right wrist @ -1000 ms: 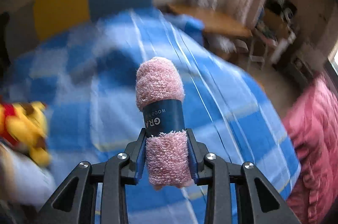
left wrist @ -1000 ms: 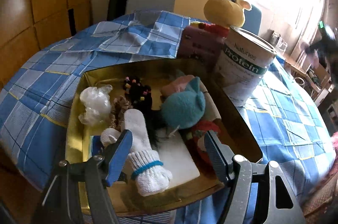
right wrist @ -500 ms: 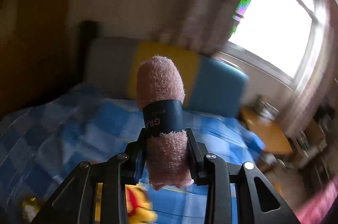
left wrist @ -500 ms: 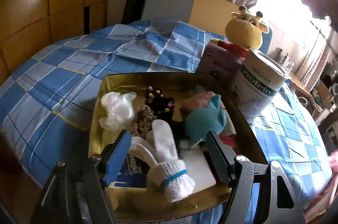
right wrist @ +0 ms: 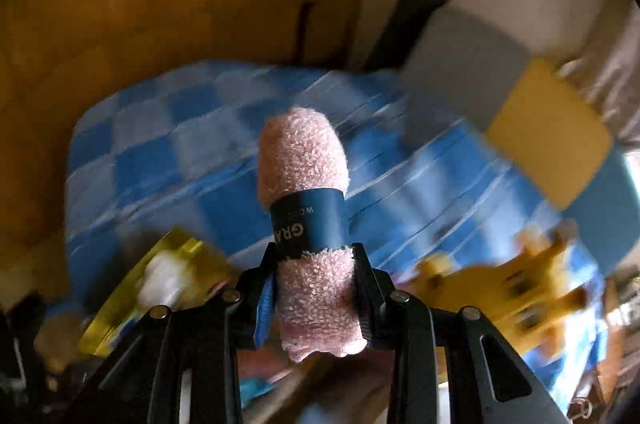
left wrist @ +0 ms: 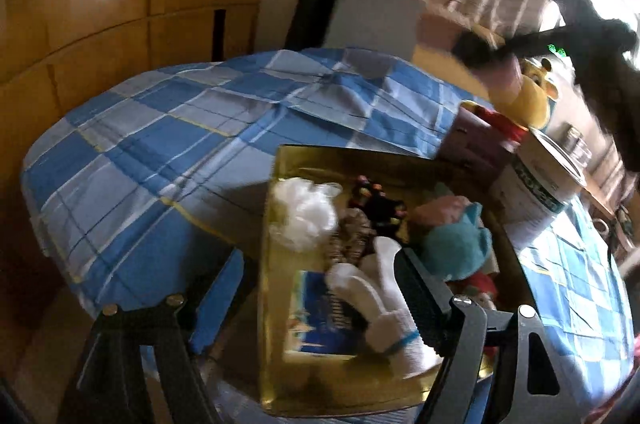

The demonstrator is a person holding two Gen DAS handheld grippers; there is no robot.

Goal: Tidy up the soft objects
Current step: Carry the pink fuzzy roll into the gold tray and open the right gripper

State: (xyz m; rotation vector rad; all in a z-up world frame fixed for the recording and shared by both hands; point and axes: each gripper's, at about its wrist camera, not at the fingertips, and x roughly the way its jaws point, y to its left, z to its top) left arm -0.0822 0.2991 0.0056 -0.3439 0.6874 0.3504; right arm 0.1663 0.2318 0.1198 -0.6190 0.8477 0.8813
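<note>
My right gripper (right wrist: 316, 288) is shut on a pink yarn skein (right wrist: 304, 160) with a dark blue band; it also shows blurred in the left wrist view (left wrist: 436, 28), high above the far side of the bed. My left gripper (left wrist: 320, 288) is open and empty over the near left edge of a gold tray (left wrist: 276, 304). The tray holds a white mitten (left wrist: 384, 308), a teal plush (left wrist: 456, 248), a white pouf (left wrist: 304, 212), a black item with coloured beads (left wrist: 376, 200) and other soft things.
The tray sits on a bed with a blue checked cover (left wrist: 168, 144). A yellow giraffe plush (left wrist: 528, 100), a maroon box (left wrist: 476, 140) and a protein can (left wrist: 540, 184) stand behind the tray. Wooden wardrobe panels (left wrist: 100, 4) are at left.
My right gripper has swung with the yarn from the bed's right side up and over toward the tray. My left gripper has shifted left, off the mitten toward the tray's edge.
</note>
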